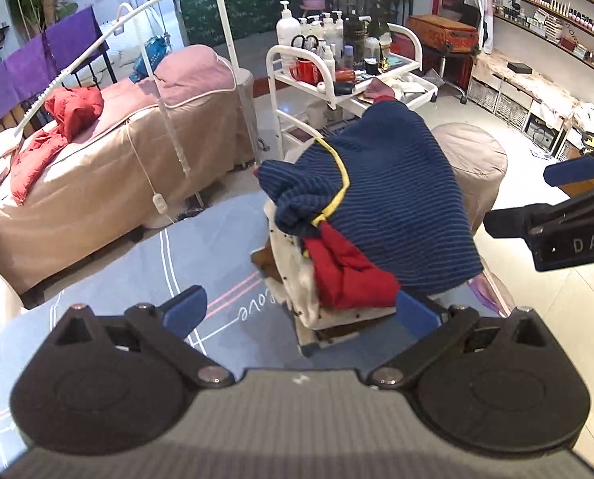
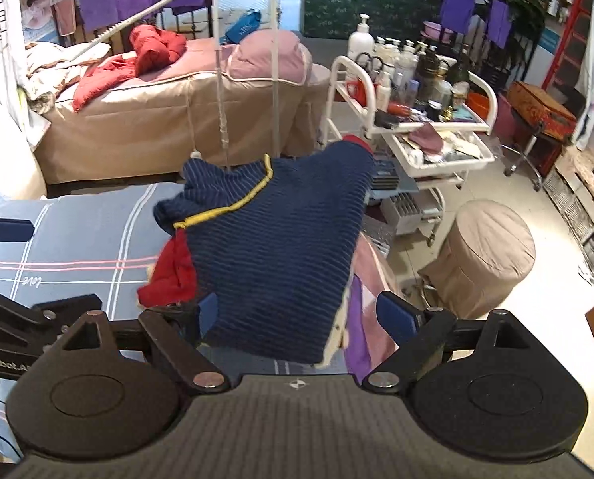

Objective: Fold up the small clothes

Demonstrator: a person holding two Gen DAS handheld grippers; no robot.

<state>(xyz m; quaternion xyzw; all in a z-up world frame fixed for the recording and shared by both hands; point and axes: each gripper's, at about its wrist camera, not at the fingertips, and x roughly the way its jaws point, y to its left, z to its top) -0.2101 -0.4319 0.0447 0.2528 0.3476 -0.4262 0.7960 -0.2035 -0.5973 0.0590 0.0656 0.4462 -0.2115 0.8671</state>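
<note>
A navy striped garment (image 1: 392, 203) with yellow trim and a red part lies on top of a stack of folded clothes (image 1: 324, 315) at the right edge of the bed sheet (image 1: 137, 271). It also shows in the right wrist view (image 2: 277, 247). My left gripper (image 1: 300, 311) is open, its fingers wide on either side of the stack's near end. My right gripper (image 2: 300, 311) is open, its fingers wide on either side of the navy garment's near edge; it also shows at the right of the left wrist view (image 1: 552, 195).
The grey-blue sheet with pink and white lines (image 2: 77, 247) covers the work surface. A massage bed (image 1: 117, 151) with a red jacket stands behind. A white trolley of bottles (image 1: 336, 64) and a round beige stool (image 2: 484, 255) stand beyond the stack.
</note>
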